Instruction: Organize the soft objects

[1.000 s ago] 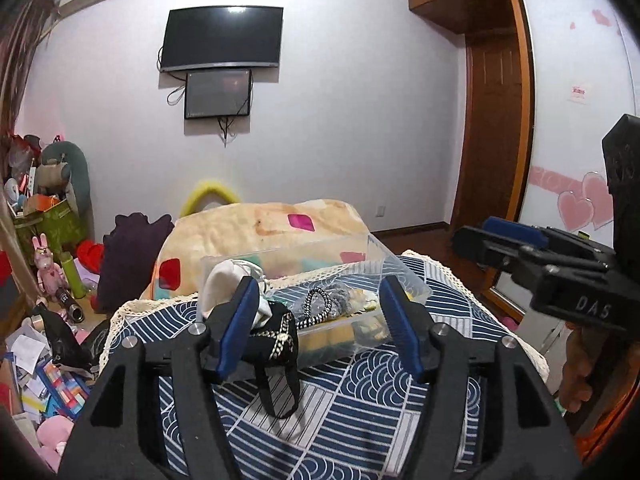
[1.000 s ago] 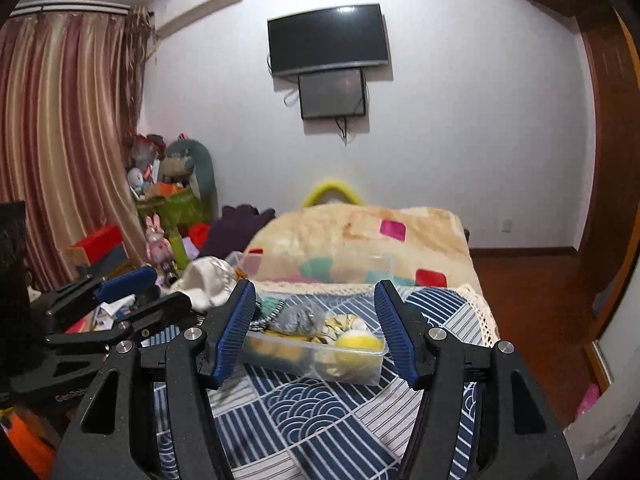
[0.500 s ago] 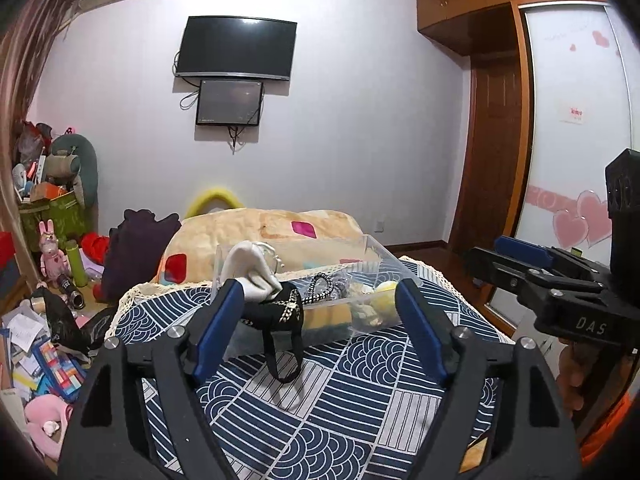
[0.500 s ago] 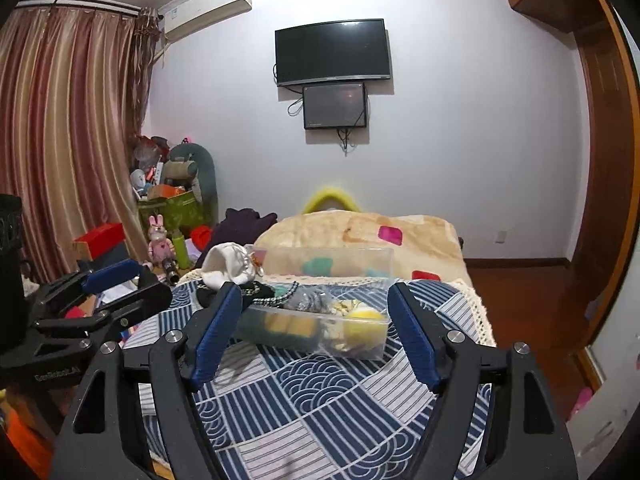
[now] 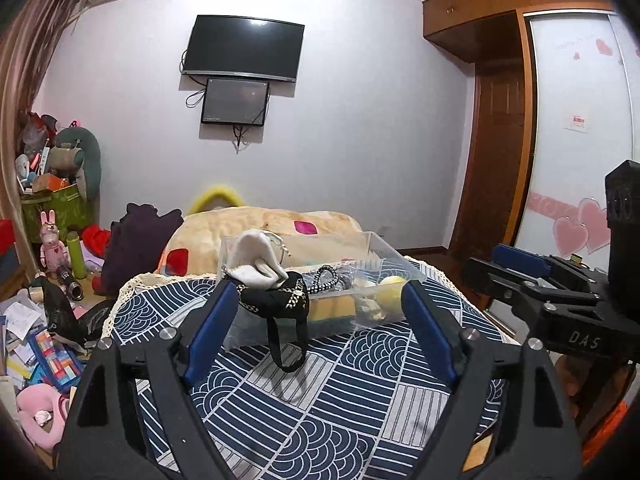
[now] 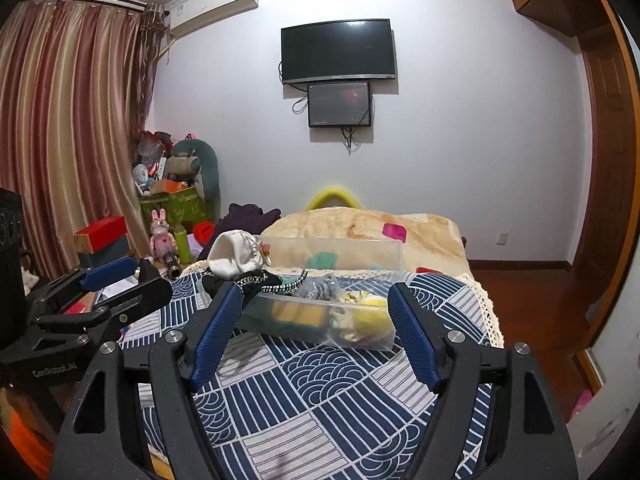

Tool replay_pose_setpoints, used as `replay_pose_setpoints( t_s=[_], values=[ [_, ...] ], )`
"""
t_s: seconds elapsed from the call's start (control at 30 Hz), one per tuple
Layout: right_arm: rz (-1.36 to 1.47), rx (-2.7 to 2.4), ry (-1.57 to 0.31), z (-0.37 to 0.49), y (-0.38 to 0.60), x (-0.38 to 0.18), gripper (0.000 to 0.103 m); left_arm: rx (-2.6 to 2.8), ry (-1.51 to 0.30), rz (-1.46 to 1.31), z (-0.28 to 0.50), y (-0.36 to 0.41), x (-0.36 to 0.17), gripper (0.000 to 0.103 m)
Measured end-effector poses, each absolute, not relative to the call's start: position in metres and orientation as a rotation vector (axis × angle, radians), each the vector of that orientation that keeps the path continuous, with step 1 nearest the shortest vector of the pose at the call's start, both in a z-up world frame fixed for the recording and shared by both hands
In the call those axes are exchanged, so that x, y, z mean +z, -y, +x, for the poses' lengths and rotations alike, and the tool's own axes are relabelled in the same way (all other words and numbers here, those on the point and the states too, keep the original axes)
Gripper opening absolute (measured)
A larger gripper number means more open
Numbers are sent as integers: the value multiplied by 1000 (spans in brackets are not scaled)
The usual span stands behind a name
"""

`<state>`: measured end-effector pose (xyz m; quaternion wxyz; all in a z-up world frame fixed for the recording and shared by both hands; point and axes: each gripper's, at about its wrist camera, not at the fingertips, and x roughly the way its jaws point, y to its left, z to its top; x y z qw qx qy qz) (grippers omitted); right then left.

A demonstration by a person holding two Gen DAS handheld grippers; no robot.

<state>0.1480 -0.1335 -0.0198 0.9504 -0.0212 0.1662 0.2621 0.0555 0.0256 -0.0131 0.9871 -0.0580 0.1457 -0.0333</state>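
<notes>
Left wrist view: the left gripper [image 5: 320, 326] has its fingers spread wide, holding nothing, hanging back over the patterned counter [image 5: 360, 392]. The clear bin [image 5: 372, 280] sits at the far end with soft stuff inside, a white sock [image 5: 256, 258] and black pouch [image 5: 280, 300] draped over its left end.

Right wrist view: right gripper [image 6: 314, 330], same deal, fingers wide apart and empty, the bin [image 6: 332, 312] straight ahead. Could be pre-grab or just wrapped up, honestly can't call it.
</notes>
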Motion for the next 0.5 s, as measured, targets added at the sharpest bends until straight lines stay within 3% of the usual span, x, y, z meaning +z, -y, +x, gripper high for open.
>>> replay_pose_setpoints(
  t_s=[0.5],
  values=[
    [-20,546,-338,146,135,-21,73,-78,-294,-113,52,-21,-14,85]
  ],
)
